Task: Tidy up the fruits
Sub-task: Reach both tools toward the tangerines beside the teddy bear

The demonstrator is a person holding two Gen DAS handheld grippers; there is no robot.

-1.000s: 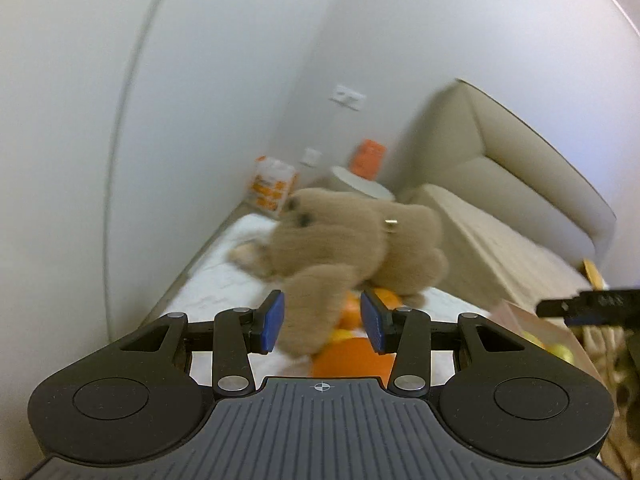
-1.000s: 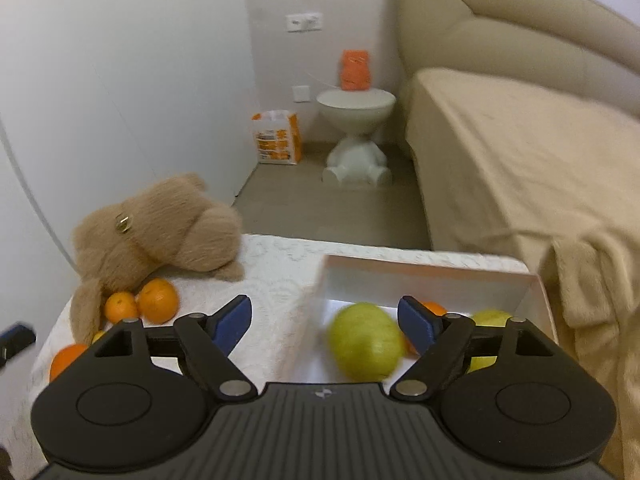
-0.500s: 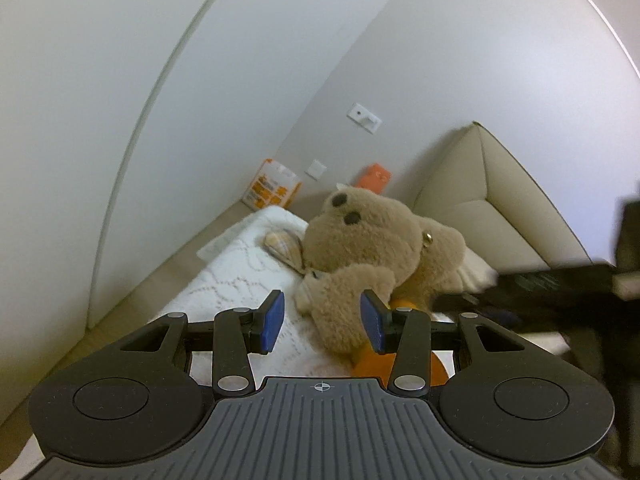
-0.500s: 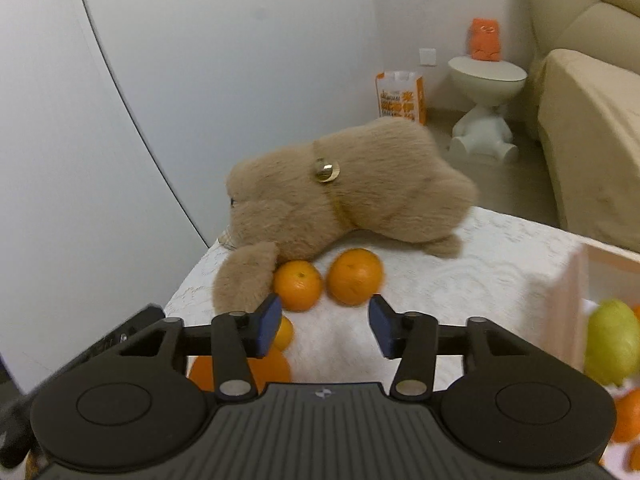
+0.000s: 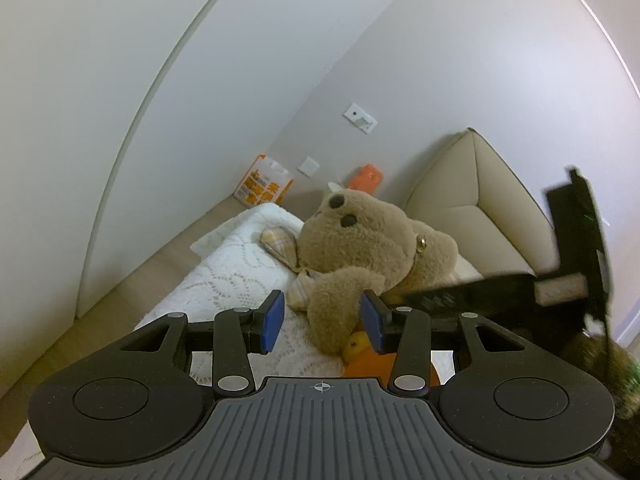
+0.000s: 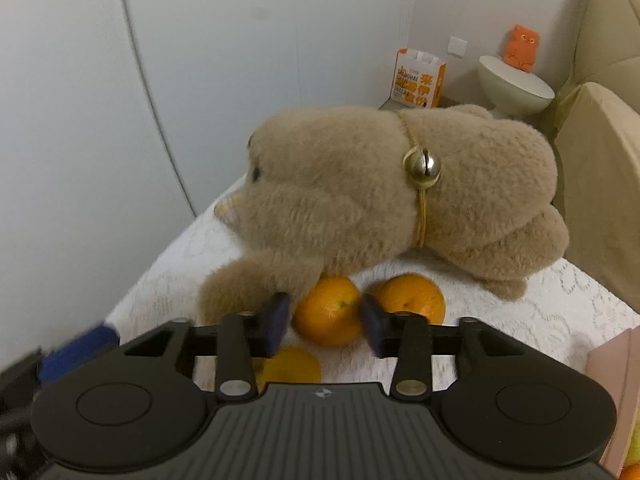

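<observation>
A tan teddy bear [image 6: 360, 184] lies on the white lace tablecloth [image 6: 540, 320] with three oranges beside it. My right gripper [image 6: 325, 322] has one orange [image 6: 326, 312] between its fingertips, its jaws closing in against both sides. A second orange [image 6: 412, 296] lies just right of it, and a third [image 6: 292, 364] sits under the fingers. My left gripper [image 5: 322, 322] is open and grips nothing; the bear's [image 5: 360, 236] arm lies beyond its tips. An orange [image 5: 368, 364] and a small yellow fruit [image 5: 356, 344] sit below that arm.
The pale box's edge [image 6: 612, 360] shows at the right with fruit in its corner. Behind the table stand an orange paper bag [image 6: 420, 80], a white round stool [image 6: 516, 88] and a beige bed [image 6: 600, 168]. A wall runs along the left.
My right gripper swung left from the box to the oranges beside the bear, and its jaws narrowed. The left view rolled and dipped; the right gripper's dark body came into it.
</observation>
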